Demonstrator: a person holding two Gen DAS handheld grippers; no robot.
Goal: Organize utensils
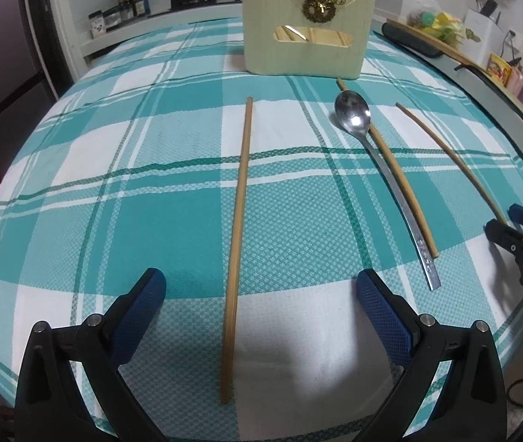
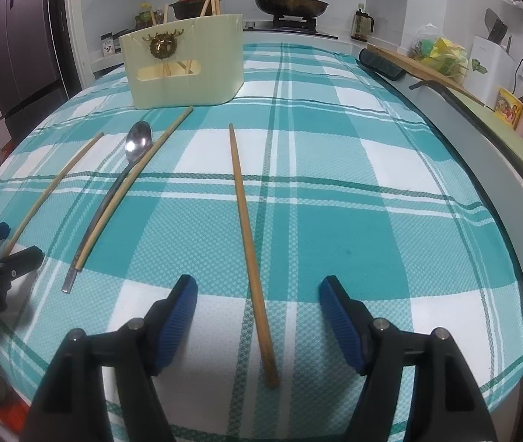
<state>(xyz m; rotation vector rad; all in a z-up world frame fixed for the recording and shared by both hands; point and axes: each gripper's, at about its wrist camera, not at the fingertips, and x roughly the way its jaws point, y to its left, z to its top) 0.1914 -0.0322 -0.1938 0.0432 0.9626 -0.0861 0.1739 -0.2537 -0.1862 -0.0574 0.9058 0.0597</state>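
In the left wrist view we find the left gripper (image 1: pixel 261 291) with its blue-padded jaws spread wide and grasping nothing. A long tan bamboo chopstick (image 1: pixel 237 243) lies on the teal-and-white checked tablecloth (image 1: pixel 150 169) between the jaws, clear of both pads, running from the near edge of the table toward the far edge. To its right we note a steel spoon (image 1: pixel 379 169), bowl toward the far edge, with a second bamboo chopstick (image 1: pixel 394 169) touching along its right side. A third bamboo chopstick (image 1: pixel 453 158) lies apart, nearer the right edge. A cream rectangular utensil holder (image 1: pixel 305 29) with a gold ornament stands upright near the far edge, with chopsticks in it. The right gripper (image 1: pixel 512 228) shows at the right edge of the view.

In the right wrist view the right gripper (image 2: pixel 257 294) is likewise released, jaws apart, with the third bamboo chopstick (image 2: pixel 250 243) on the cloth between them, touching neither pad. The spoon (image 2: pixel 132 154) and its adjoining chopstick (image 2: pixel 132 188) lie to the left, the first chopstick (image 2: pixel 51 191) beyond them, its near end at the left gripper (image 2: pixel 14 246). The holder (image 2: pixel 184 66) stands toward the far left corner.
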